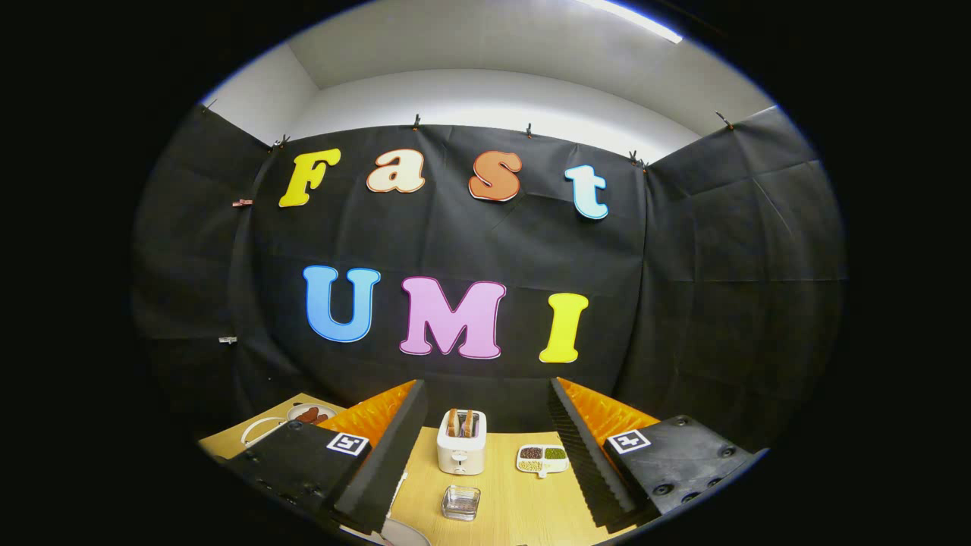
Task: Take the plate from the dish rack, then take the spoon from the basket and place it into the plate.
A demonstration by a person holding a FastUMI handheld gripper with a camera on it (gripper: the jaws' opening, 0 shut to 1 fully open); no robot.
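Fingers (485, 455) spread wide, gripping nothing; toaster (461, 442) (2 slices) ahead between them.

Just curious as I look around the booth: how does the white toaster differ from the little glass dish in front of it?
The toaster is white, solid and tall, with bread slices standing in its slots. The glass dish is clear, low and looks empty. The toaster stands farther off, while the glass dish lies nearer the open tongs. Both rest on the wooden table, between the tongs' two fingers.
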